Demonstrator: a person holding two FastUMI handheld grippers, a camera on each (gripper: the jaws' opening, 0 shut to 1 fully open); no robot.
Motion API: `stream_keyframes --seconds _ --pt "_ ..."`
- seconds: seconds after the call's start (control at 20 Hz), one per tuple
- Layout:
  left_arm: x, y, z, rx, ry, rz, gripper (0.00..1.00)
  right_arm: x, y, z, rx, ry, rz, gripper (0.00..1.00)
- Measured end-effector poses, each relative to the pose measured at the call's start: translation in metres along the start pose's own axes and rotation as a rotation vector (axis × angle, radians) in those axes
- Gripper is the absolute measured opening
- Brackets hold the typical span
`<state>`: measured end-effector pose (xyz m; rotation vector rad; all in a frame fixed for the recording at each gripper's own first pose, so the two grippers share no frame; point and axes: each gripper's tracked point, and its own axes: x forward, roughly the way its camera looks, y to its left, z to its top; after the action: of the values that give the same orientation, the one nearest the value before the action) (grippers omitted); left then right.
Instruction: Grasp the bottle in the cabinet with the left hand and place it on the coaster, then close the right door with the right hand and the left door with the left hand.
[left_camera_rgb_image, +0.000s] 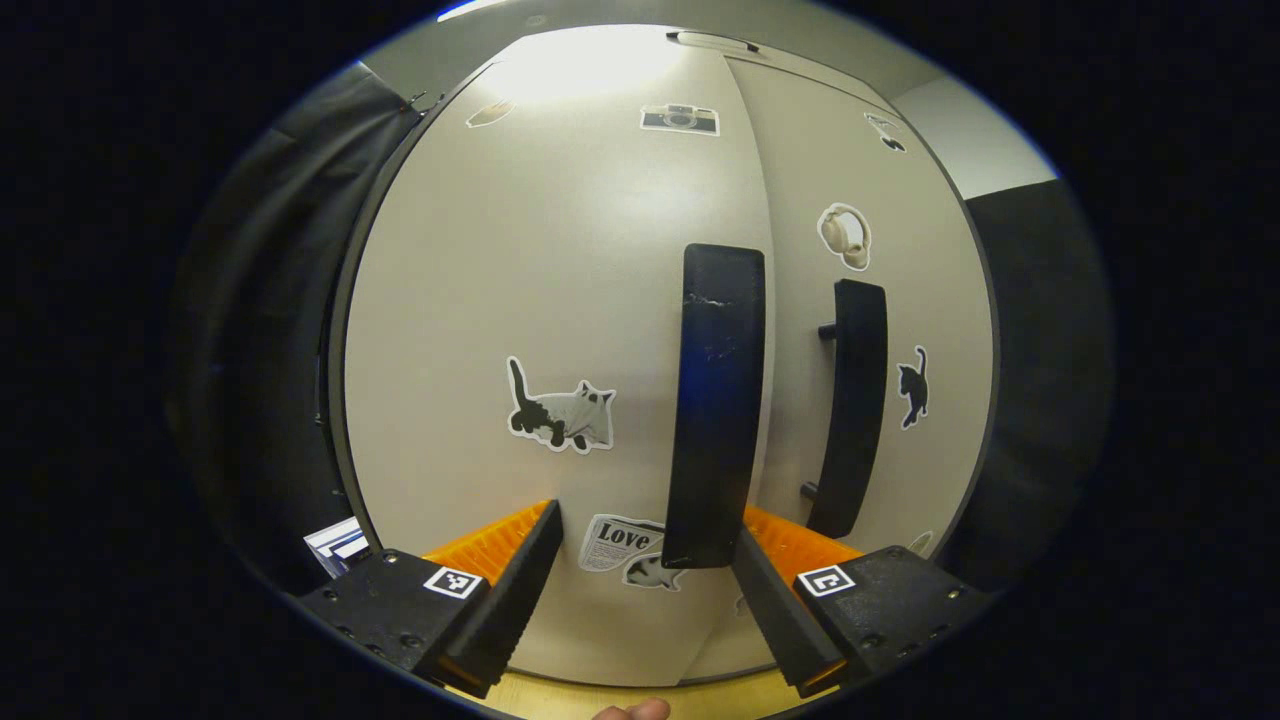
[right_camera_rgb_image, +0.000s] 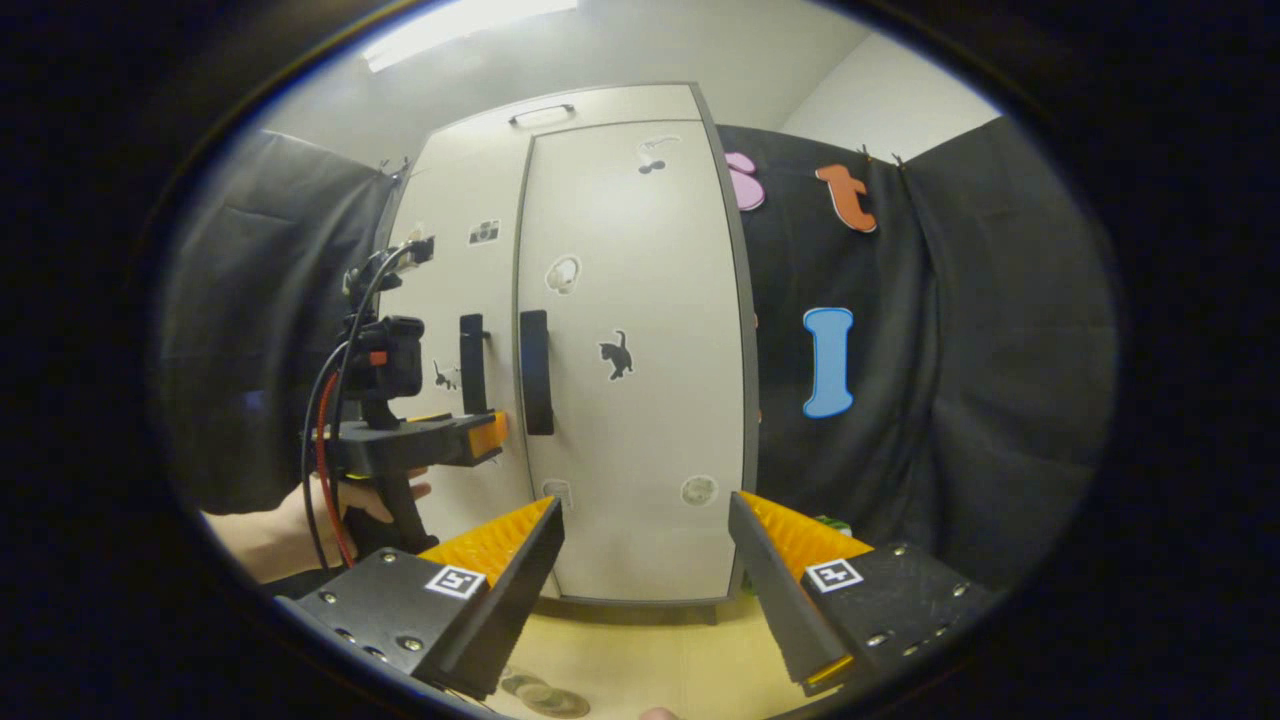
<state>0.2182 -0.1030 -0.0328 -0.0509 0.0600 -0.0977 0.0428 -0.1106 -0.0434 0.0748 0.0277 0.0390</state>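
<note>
The pale cabinet's left door (left_camera_rgb_image: 560, 300) is close in front in the left gripper view, and its dark upright handle (left_camera_rgb_image: 718, 400) stands between my left gripper's (left_camera_rgb_image: 645, 560) open fingers. The right door (left_camera_rgb_image: 900, 300) and its handle (left_camera_rgb_image: 850, 400) lie just to the right. In the right gripper view a hand holds the left gripper (right_camera_rgb_image: 485, 437) with its tips at the left door (right_camera_rgb_image: 450, 280), beside that door's handle (right_camera_rgb_image: 472, 362). The right door (right_camera_rgb_image: 640, 420) sits shut. The left door looks flush or nearly so. My right gripper (right_camera_rgb_image: 645, 560) hangs open and empty, back from the cabinet.
A wooden tabletop (right_camera_rgb_image: 640, 660) runs under the cabinet. Flat round discs (right_camera_rgb_image: 545, 697) lie at its near edge. A small green thing (right_camera_rgb_image: 830, 522) peeks out right of the cabinet, behind my right finger. Black cloth walls (right_camera_rgb_image: 950, 400) flank the cabinet.
</note>
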Motion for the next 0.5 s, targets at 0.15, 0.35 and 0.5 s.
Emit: stream_keyframes --seconds 0.15,0.35,0.5 --pt "0.000 0.000 0.000 -0.004 0.007 0.012 0.99 -0.003 0.001 0.001 0.004 0.003 -0.001 1.00" --pt "-0.021 -0.004 0.006 -0.053 0.010 -0.005 0.94 -0.006 0.005 0.007 0.011 0.005 0.006 1.00" --pt "-0.049 -0.004 0.013 -0.045 0.009 -0.015 0.97 -0.008 0.010 0.017 0.009 -0.010 0.009 1.00"
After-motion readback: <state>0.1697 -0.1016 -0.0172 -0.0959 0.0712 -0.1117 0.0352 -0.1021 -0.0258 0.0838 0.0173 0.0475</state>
